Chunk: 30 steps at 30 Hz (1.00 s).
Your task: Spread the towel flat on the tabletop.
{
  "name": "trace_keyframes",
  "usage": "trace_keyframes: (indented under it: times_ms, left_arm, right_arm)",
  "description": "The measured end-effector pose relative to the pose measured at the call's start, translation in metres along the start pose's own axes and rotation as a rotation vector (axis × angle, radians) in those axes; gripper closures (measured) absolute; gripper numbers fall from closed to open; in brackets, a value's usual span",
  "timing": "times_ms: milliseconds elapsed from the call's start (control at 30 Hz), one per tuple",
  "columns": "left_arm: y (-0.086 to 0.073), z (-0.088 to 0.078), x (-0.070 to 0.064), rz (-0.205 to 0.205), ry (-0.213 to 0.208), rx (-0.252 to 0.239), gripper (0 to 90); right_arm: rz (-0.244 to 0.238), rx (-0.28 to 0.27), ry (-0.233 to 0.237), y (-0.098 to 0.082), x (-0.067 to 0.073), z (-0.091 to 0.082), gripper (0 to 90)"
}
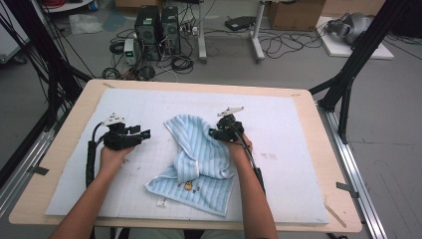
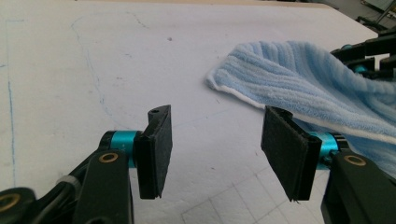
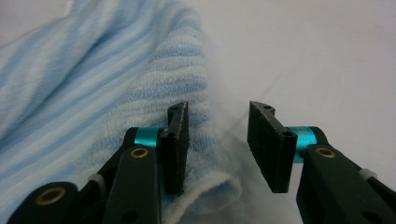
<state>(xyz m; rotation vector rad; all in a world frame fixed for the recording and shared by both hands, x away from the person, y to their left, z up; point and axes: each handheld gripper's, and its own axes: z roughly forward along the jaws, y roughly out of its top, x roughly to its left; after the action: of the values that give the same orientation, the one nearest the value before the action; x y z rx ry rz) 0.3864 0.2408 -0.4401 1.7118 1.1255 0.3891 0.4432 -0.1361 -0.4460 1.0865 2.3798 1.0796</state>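
A light blue striped towel (image 1: 199, 154) lies crumpled on the white mat, one part folded over itself, with a small printed figure near its front edge. My right gripper (image 1: 213, 132) sits at the towel's far right edge. In the right gripper view, my right gripper (image 3: 219, 144) stands open over a rolled fold of the towel (image 3: 93, 84), which lies below and beside the left pad, not pinched. My left gripper (image 1: 144, 134) hovers over bare mat to the towel's left. In the left gripper view, my left gripper (image 2: 217, 149) is open and holds nothing, and the towel (image 2: 303, 79) lies ahead to the right.
The white gridded mat (image 1: 149, 104) covers most of a wooden table (image 1: 308, 99). A small white tag (image 1: 161, 201) lies on the mat near the front. Black frame posts stand at both sides. Computers and cables sit on the floor beyond the far edge.
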Motion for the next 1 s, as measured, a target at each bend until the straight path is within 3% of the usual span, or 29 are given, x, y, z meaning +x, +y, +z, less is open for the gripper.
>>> trace_keyframes:
  times_ms: [33, 100, 133, 233, 300, 367, 567, 633, 733, 767, 800, 833, 867, 900, 933, 1000]
  left_arm:
    - [0.000, 0.000, 0.000, 0.004, -0.001, 0.002, 43.6]
    - [0.000, 0.000, 0.000, 0.004, 0.001, 0.002, 43.6]
    - [0.000, 0.000, 0.000, 0.004, 0.001, 0.002, 43.6]
    - [0.000, 0.000, 0.000, 0.002, 0.001, 0.004, 43.6]
    - [0.000, 0.000, 0.000, -0.001, 0.003, 0.003, 43.6]
    - [0.000, 0.000, 0.000, 0.001, 0.003, 0.006, 43.6]
    - [0.000, 0.001, -0.001, 0.007, 0.000, 0.009, 43.6]
    - [-0.001, 0.002, -0.001, 0.006, 0.002, 0.008, 43.6]
    - [-0.001, 0.002, -0.002, 0.008, 0.000, 0.011, 43.6]
    - [-0.001, 0.003, -0.003, 0.011, -0.004, 0.011, 43.6]
    - [-0.001, 0.003, -0.004, 0.012, -0.006, 0.011, 43.7]
    - [-0.001, 0.004, -0.004, 0.015, -0.007, 0.014, 43.6]
    - [-0.001, 0.004, -0.004, 0.017, -0.007, 0.016, 43.6]
    - [-0.001, 0.004, -0.004, 0.016, -0.011, 0.017, 43.6]
    - [-0.001, 0.004, -0.005, 0.016, -0.011, 0.017, 43.6]
    - [-0.001, 0.004, -0.005, 0.015, -0.014, 0.013, 43.5]
  right_arm:
    - [-0.023, 0.010, -0.014, 0.001, 0.004, -0.001, 58.6]
    - [-0.100, 0.027, -0.037, 0.003, 0.014, -0.002, 68.7]
    - [-0.107, 0.036, -0.028, 0.004, 0.016, -0.002, 76.4]
    - [-0.059, 0.040, 0.041, 0.003, 0.013, -0.003, 86.5]
    - [-0.048, 0.043, 0.047, 0.003, 0.009, -0.005, 87.6]
    - [-0.077, 0.033, -0.025, 0.004, 0.007, -0.009, 87.7]
    - [-0.124, -0.061, -0.286, 0.018, -0.001, -0.032, 87.6]
    - [-0.140, -0.056, -0.367, 0.022, -0.005, -0.037, 87.6]
    - [-0.129, -0.027, -0.416, 0.023, -0.015, -0.036, 87.5]
    - [-0.128, -0.013, -0.415, 0.021, -0.017, -0.034, 87.2]
    - [-0.128, 0.004, -0.382, 0.019, -0.019, -0.030, 86.8]
    - [-0.137, 0.028, -0.346, 0.016, -0.020, -0.025, 85.5]
    - [-0.111, 0.065, -0.278, 0.013, -0.020, -0.019, 82.0]
    - [-0.100, 0.093, -0.242, 0.010, -0.021, -0.015, 78.9]
    - [-0.113, 0.093, -0.260, 0.008, -0.019, -0.015, 75.5]
    - [-0.067, 0.047, -0.264, 0.006, -0.021, -0.022, 68.4]
